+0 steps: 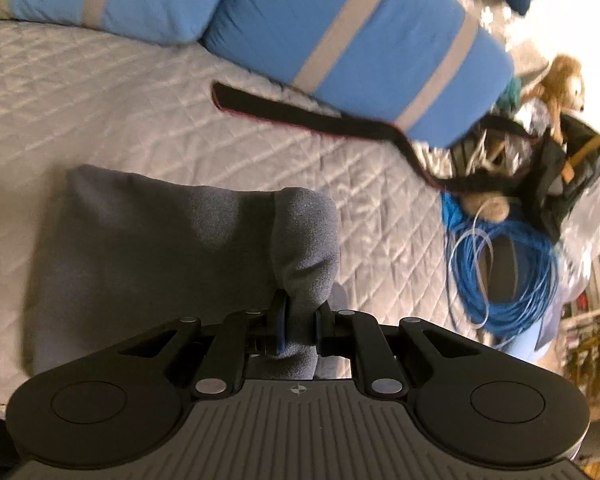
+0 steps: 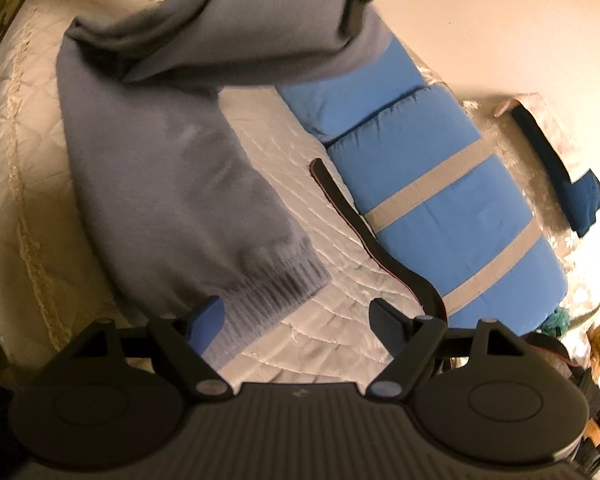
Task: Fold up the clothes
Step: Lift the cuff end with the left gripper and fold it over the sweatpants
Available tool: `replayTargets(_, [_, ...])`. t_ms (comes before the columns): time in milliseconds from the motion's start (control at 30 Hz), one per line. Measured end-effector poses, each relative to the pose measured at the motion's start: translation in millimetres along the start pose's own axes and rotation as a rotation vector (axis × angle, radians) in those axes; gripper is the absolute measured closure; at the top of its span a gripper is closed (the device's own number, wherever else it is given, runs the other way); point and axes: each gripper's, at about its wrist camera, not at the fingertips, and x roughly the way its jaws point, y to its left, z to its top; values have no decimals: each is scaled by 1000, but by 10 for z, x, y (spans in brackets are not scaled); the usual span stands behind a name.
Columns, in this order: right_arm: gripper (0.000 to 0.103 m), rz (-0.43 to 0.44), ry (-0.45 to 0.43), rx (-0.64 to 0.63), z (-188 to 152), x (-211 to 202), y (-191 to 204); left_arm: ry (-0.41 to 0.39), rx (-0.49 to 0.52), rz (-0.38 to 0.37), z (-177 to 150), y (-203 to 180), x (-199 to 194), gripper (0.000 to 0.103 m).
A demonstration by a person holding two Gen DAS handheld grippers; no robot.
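Observation:
A grey knit sweater (image 2: 172,184) lies on the white quilted bed (image 2: 340,288), its ribbed hem (image 2: 276,292) nearest my right gripper. My left gripper (image 1: 300,320) is shut on a bunched fold of the grey sweater (image 1: 172,248), which hangs and drapes leftward from the jaws. In the right wrist view that lifted part (image 2: 260,28) arcs across the top, with the left gripper dark and blurred at the top edge. My right gripper (image 2: 296,320) stands open just above the quilt, its left finger beside the hem, nothing between the pads.
Blue pillows with pale stripes (image 1: 340,40) (image 2: 440,200) lie along the bed's far side. A black strap (image 1: 300,116) (image 2: 364,240) runs across the quilt beside them. Past the bed's edge are a coil of blue cable (image 1: 508,272), a dark bag (image 1: 572,176) and a tan plush toy (image 1: 560,80).

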Motion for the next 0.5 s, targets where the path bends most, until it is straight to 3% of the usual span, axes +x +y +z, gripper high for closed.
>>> replayTargets(400, [15, 3, 25, 67, -83, 105, -142, 101, 39, 30, -64, -255, 761, 90])
replayTargets(500, [15, 2, 33, 70, -72, 128, -145, 123, 43, 20, -88, -312, 892, 84])
